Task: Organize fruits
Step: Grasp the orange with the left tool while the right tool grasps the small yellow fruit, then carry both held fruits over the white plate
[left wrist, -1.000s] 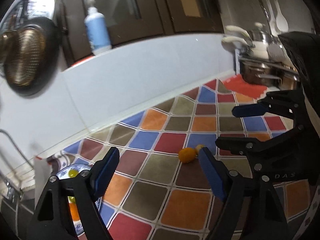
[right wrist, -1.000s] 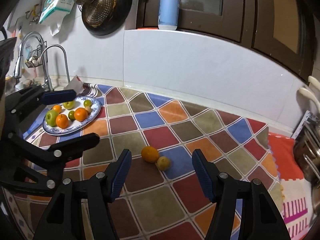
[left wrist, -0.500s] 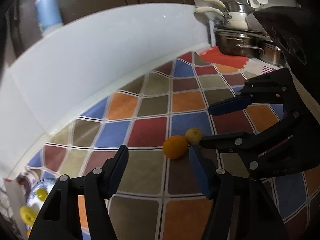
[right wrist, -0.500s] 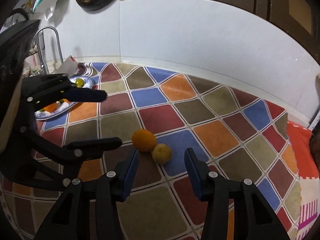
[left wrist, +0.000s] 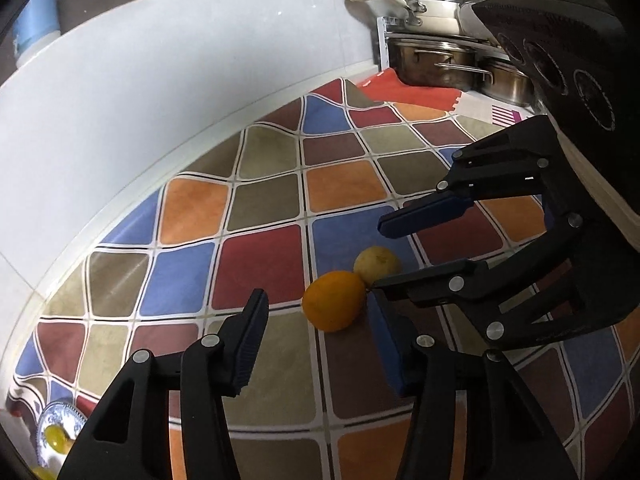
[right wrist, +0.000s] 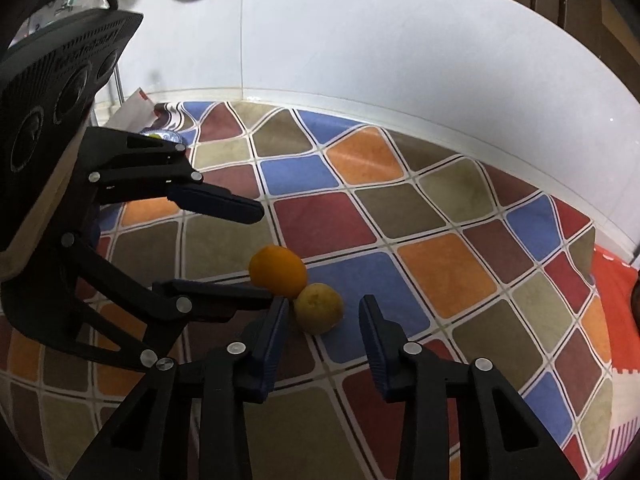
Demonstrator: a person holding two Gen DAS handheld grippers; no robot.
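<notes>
An orange [left wrist: 334, 301] and a yellow fruit [left wrist: 377, 265] are lying touching each other on the checkered mat [left wrist: 256, 256], well apart from the plate [left wrist: 56, 432] at the mat's far corner. The left gripper [left wrist: 316, 332] is closing around the orange, with the fruit between its jaws but the pads not yet pressing it. The right gripper [right wrist: 322, 320] is closing around the yellow fruit in the same way, with gaps showing on both sides. The plate is already holding some fruit, only partly visible. Judging by this, sorting is partly done: these two fruits are remaining to be gripped, lifted and carried to the plate.
</notes>
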